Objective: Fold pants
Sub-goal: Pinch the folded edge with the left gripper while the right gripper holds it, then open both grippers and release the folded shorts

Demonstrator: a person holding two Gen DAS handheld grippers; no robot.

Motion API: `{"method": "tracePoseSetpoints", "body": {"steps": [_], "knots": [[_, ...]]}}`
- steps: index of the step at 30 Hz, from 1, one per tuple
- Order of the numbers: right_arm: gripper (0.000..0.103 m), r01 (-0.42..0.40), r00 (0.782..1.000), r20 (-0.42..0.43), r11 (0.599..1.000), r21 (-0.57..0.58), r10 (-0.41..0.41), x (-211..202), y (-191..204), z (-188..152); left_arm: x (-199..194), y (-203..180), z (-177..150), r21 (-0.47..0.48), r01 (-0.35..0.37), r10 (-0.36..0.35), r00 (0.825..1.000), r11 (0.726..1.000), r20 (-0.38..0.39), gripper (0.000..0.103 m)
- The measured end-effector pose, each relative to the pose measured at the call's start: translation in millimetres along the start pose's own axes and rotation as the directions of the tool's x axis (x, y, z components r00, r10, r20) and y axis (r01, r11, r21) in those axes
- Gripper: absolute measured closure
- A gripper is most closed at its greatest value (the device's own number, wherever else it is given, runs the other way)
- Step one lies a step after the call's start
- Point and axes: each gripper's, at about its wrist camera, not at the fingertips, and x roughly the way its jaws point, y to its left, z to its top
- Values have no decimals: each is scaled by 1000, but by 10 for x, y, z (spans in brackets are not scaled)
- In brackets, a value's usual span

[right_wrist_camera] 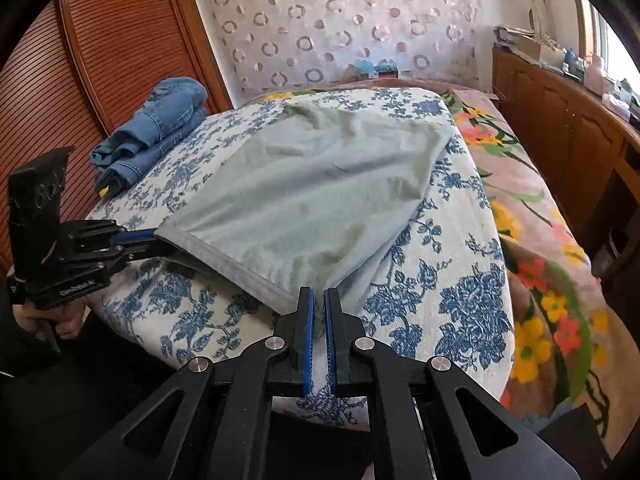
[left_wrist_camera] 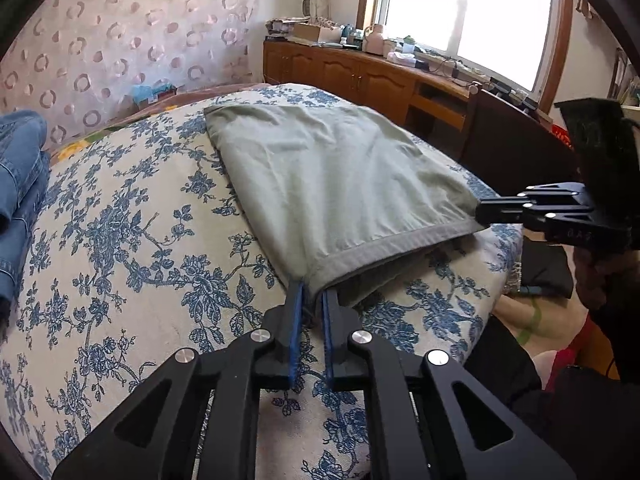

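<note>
Pale green pants (left_wrist_camera: pixel 320 176) lie on a blue-flowered bedspread (left_wrist_camera: pixel 132 240), their grey hemmed edge (left_wrist_camera: pixel 384 248) lifted toward me. My left gripper (left_wrist_camera: pixel 313 292) is shut on the near corner of that edge. My right gripper (left_wrist_camera: pixel 482 212) is shut on the far end of the same edge. In the right wrist view the pants (right_wrist_camera: pixel 312 188) spread away from me, my right gripper (right_wrist_camera: pixel 318 300) pinches the hem corner, and my left gripper (right_wrist_camera: pixel 154 240) holds the other corner at the left.
Folded blue jeans (right_wrist_camera: pixel 156 128) lie at the bed's far left corner, also in the left wrist view (left_wrist_camera: pixel 20 184). A wooden cabinet (left_wrist_camera: pixel 360 72) with clutter stands under the window. A floral blanket (right_wrist_camera: pixel 536 216) covers the bed's right side. A louvred wooden door (right_wrist_camera: pixel 100 52) is at the left.
</note>
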Motion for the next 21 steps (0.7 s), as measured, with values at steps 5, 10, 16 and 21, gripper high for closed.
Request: {"method": "tracePoseSetpoints", "body": {"steps": [5, 10, 16, 21], "knots": [[98, 19, 1000, 4, 1000, 6, -19, -17, -34, -6, -101, 34, -12, -15, -1, 1, 1000, 1000, 16, 81], [98, 39, 999, 19, 999, 11, -39, -59, -70, 13, -169, 93, 43, -33, -18, 20, 999, 999, 37, 70], [98, 30, 999, 11, 999, 20, -31, -33, -68, -12, -39, 142, 213, -33, -44, 45, 998, 998, 34, 37], [97, 17, 1000, 14, 999, 37, -18, -50, -127, -13, 106, 164, 304, -35, -35, 36, 999, 999, 26, 29]]}}
